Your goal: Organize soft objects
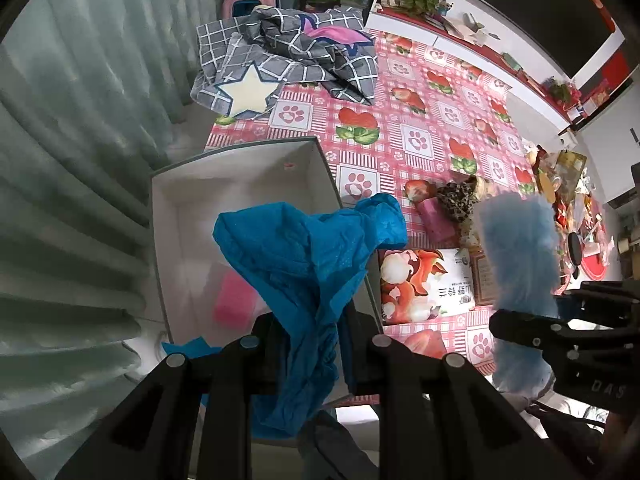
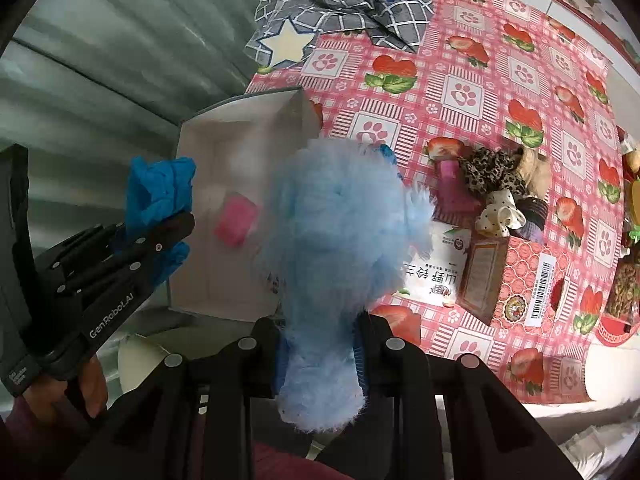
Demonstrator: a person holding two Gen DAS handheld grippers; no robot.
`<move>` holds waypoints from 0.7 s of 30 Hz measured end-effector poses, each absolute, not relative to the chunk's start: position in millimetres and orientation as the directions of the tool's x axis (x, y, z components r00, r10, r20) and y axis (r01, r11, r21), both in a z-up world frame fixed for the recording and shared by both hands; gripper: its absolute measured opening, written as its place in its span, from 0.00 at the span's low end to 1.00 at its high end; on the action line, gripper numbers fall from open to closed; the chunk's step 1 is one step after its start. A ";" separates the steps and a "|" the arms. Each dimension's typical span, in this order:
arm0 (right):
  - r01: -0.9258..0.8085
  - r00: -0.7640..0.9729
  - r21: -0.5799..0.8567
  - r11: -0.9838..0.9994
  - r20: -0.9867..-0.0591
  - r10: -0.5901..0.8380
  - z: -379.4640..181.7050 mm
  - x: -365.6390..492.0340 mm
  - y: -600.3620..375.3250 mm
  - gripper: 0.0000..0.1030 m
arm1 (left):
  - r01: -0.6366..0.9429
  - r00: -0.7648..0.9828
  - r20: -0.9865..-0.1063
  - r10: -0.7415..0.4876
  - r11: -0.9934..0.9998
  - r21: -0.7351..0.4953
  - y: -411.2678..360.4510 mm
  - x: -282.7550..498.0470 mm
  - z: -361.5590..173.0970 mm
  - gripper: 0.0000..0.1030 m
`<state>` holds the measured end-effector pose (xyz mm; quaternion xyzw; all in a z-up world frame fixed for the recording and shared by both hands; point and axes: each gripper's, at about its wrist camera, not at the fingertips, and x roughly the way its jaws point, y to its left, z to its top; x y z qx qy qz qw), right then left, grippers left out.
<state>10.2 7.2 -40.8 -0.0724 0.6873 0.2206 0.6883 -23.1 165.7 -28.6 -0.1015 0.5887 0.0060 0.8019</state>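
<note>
My left gripper (image 1: 308, 320) is shut on a bright blue mesh cloth (image 1: 312, 248), which hangs over the near part of an open white box (image 1: 236, 148). A pink soft item (image 1: 234, 300) lies on the box floor. My right gripper (image 2: 320, 328) is shut on a pale blue fluffy thing (image 2: 340, 220), held above the box's right wall and the table edge. In the right wrist view the left gripper (image 2: 176, 232) shows at the left with the blue cloth (image 2: 160, 188) beside the white box (image 2: 240, 108). The right gripper (image 1: 532, 320) with the fluffy thing (image 1: 516, 240) shows at the right of the left wrist view.
A strawberry-print tablecloth (image 1: 420, 120) covers the table. A grey checked cloth with a star (image 1: 288, 52) lies at the far end. Leopard and polka-dot scrunchies (image 2: 492, 168), a printed flat pack (image 1: 428, 284) and a patterned carton (image 2: 508, 276) sit right of the box. A grey-green curtain (image 1: 80, 120) hangs on the left.
</note>
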 end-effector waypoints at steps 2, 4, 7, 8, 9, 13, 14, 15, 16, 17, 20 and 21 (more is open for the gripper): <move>-0.410 -0.045 0.203 0.889 -0.978 0.203 -41.6 9.7 10.0 0.27 | -0.135 0.306 -0.946 -0.109 0.978 -0.157 167.9 -24.8 -29.5 0.22; -0.415 -0.050 0.203 0.887 -0.978 0.201 -42.8 8.9 11.9 0.27 | -0.144 0.302 -0.947 -0.108 0.977 -0.157 169.8 -27.2 -30.4 0.22; -0.420 -0.059 0.204 0.884 -0.978 0.198 -45.5 7.3 15.4 0.27 | -0.156 0.298 -0.949 -0.106 0.975 -0.158 173.9 -29.3 -32.4 0.22; -0.422 -0.061 0.204 0.883 -0.978 0.197 -46.3 6.9 16.9 0.27 | -0.160 0.297 -0.949 -0.105 0.974 -0.158 175.2 -30.2 -32.9 0.22; -0.423 -0.063 0.205 0.883 -0.978 0.197 -47.1 6.9 18.5 0.27 | -0.164 0.296 -0.949 -0.105 0.974 -0.159 176.5 -31.3 -33.5 0.22; -0.435 -0.071 0.203 0.877 -0.979 0.191 -49.9 4.7 24.5 0.27 | -0.178 0.293 -0.951 -0.103 0.971 -0.160 181.4 -35.8 -35.7 0.22; -0.438 -0.073 0.202 0.876 -0.979 0.189 -50.7 4.2 26.3 0.27 | -0.184 0.292 -0.951 -0.103 0.970 -0.161 183.3 -36.8 -36.5 0.22; -0.441 -0.075 0.201 0.875 -0.979 0.187 -50.9 3.8 27.4 0.27 | -0.189 0.291 -0.951 -0.103 0.968 -0.162 184.7 -37.8 -37.0 0.22; -0.445 -0.078 0.199 0.873 -0.980 0.184 -51.9 3.4 29.3 0.27 | -0.195 0.290 -0.952 -0.102 0.967 -0.163 186.3 -38.3 -37.8 0.22; -0.449 -0.080 0.197 0.871 -0.980 0.181 -52.6 2.9 31.0 0.27 | -0.201 0.289 -0.952 -0.102 0.966 -0.165 188.0 -39.5 -38.2 0.22; -0.465 -0.085 0.193 0.864 -0.981 0.173 -54.2 1.2 36.5 0.27 | -0.213 0.289 -0.952 -0.101 0.963 -0.167 192.7 -42.1 -39.9 0.22; -0.470 -0.086 0.191 0.862 -0.981 0.171 -54.6 0.7 38.0 0.27 | -0.216 0.289 -0.952 -0.101 0.962 -0.167 193.6 -42.4 -40.2 0.22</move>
